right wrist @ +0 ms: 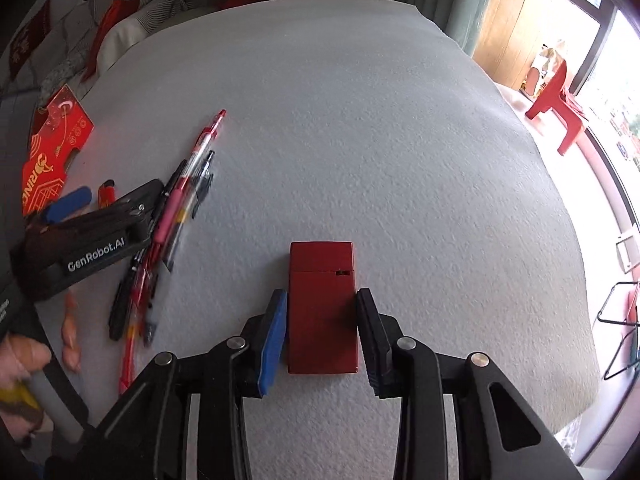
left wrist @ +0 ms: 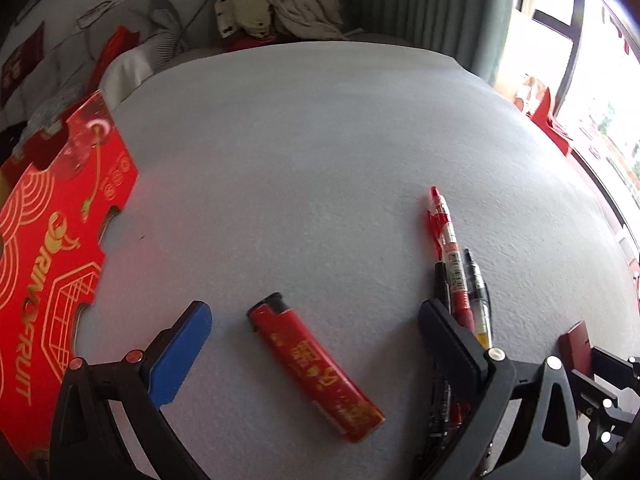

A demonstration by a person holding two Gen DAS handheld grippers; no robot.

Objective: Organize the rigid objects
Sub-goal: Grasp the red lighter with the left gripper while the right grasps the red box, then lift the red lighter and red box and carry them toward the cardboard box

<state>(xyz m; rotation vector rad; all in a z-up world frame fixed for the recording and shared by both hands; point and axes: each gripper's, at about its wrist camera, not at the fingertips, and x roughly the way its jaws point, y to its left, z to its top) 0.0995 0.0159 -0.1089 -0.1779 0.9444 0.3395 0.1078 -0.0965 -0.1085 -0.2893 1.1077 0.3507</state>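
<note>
My left gripper (left wrist: 316, 316) is open over the grey table, its fingers on either side of a red plastic lighter (left wrist: 316, 364) that lies flat. A bundle of red and black pens (left wrist: 456, 264) lies just past its right finger. In the right wrist view my right gripper (right wrist: 322, 300) has its jaws against both sides of a dark red metal lighter (right wrist: 322, 304) that lies on the table. The pens (right wrist: 180, 208), the left gripper (right wrist: 92, 208) and the red plastic lighter (right wrist: 106, 194) show at the left there.
A red printed cardboard piece (left wrist: 52, 248) lies at the table's left edge, also in the right wrist view (right wrist: 52, 152). Clothes and bedding (left wrist: 276, 0) are piled beyond the far edge. A red plastic stool (right wrist: 556, 100) stands by the window at right.
</note>
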